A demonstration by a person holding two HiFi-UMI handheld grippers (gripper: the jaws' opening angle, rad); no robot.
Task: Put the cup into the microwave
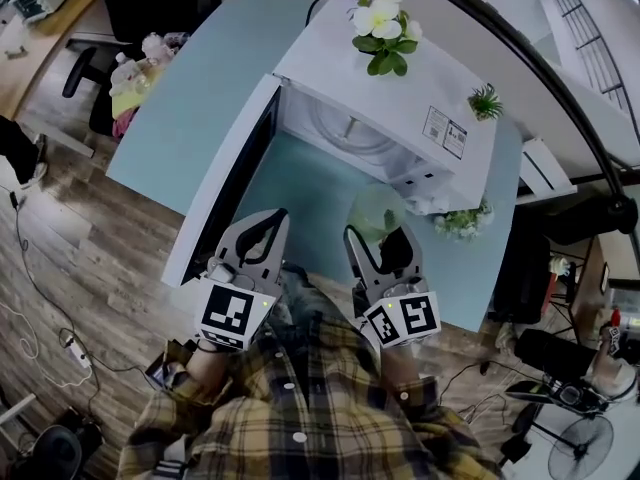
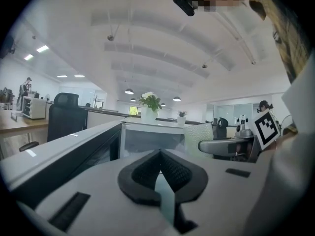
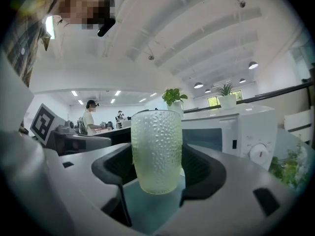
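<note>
A pale green, dimpled glass cup [image 1: 377,211] stands upright between the jaws of my right gripper [image 1: 378,236], which is shut on it. In the right gripper view the cup [image 3: 156,151] fills the middle with a jaw against each side. The white microwave [image 1: 400,118] sits on the light blue table [image 1: 190,108] just beyond the cup. Its door [image 1: 225,193] is swung wide open to the left and its cavity [image 1: 345,133] is bare. My left gripper [image 1: 262,233] hovers beside the door's inner face, shut on nothing, its tips touching [image 2: 160,152].
A white flower pot [image 1: 385,23] and a small green plant [image 1: 486,101] stand on the microwave's top. Another plant [image 1: 462,220] sits to the right of the microwave, close to the cup. An office chair [image 1: 90,68] and cables lie to the left.
</note>
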